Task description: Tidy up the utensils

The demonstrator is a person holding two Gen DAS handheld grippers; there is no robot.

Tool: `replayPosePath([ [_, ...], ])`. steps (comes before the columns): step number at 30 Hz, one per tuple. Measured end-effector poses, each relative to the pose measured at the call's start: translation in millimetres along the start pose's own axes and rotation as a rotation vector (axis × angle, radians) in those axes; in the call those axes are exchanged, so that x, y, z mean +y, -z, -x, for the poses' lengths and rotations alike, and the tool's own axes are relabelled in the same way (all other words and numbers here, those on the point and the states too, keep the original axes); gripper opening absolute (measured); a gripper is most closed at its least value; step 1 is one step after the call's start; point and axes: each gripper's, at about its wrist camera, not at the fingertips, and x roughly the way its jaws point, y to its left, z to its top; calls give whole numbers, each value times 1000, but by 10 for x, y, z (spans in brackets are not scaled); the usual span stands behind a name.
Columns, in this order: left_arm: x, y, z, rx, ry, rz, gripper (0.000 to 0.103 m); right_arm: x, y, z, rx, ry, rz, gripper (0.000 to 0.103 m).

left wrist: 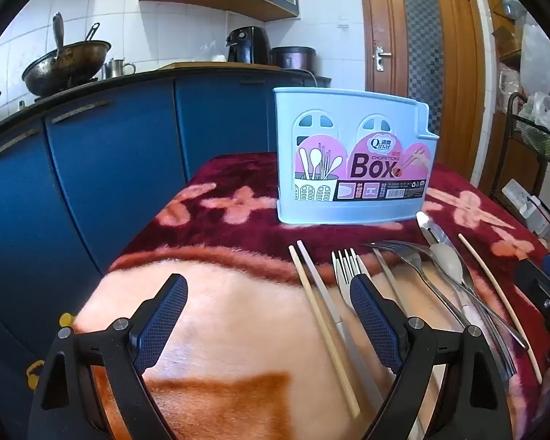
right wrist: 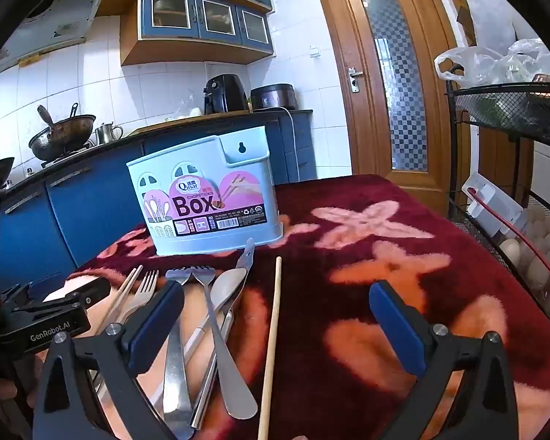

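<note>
A light blue utensil box (left wrist: 352, 157) labelled "Box" stands upright on the red flowered blanket (left wrist: 238, 227); it also shows in the right wrist view (right wrist: 205, 198). In front of it lie loose utensils: a pair of chopsticks (left wrist: 319, 304), a pale fork (left wrist: 344, 267), metal forks (left wrist: 410, 256), a spoon (left wrist: 447, 262) and a single chopstick (left wrist: 495, 293). My left gripper (left wrist: 269, 315) is open and empty, above the blanket left of the utensils. My right gripper (right wrist: 278, 315) is open and empty, over the single chopstick (right wrist: 273, 330), with the spoon (right wrist: 227, 289) and forks (right wrist: 198, 278) beside its left finger.
Blue kitchen cabinets (left wrist: 110, 168) with a wok (left wrist: 66, 66) stand behind the table. A wooden door (right wrist: 388, 84) is at the back right. A black wire rack (right wrist: 513, 110) with bags and eggs (right wrist: 539, 249) stands at the right edge.
</note>
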Motion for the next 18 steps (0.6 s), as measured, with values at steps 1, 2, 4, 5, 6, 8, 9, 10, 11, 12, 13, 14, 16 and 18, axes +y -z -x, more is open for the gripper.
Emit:
replayPosePath([
  [1,1,1,1,-3,2,3,91,-1,0,-1,-2,0,1,103],
  [2,0,1,0,-2,3,3,91,-2,1,-2,-3,0,1,103],
  [4,-4,0,0,-2,4,3,91,-4,2,-3,-3,0,0,103],
  [5,-7,0,-1,-2,4,2,91,-5,2,-4,-1,0,0,103],
  [6,-12,-1,-1,-2,4,2,91,-6,2,-7,0,0,1,103],
  [8,-23,-1,1,-3,6,1,91,-7,2,-10,2,0,2,103],
  [9,-30,-2,2,-3,6,0,91,-9,3,-10,2,0,1,103],
  [10,-20,-1,1,-3,6,4,91,-9,3,-11,3,1,1,103],
  [11,3,1,0,-3,6,10,91,-9,3,-11,3,0,1,103],
  [12,3,1,0,-3,6,11,91,-9,3,-11,4,0,1,103],
  [13,1,0,-1,-2,6,11,91,-10,4,-9,3,0,1,103],
  [14,-2,0,-2,-2,6,12,91,-10,4,-10,4,0,1,103],
  [16,-16,1,-1,-2,5,10,91,-10,4,-10,5,0,1,103],
  [18,-22,-7,-11,-2,5,9,91,-11,4,-9,5,0,1,103],
])
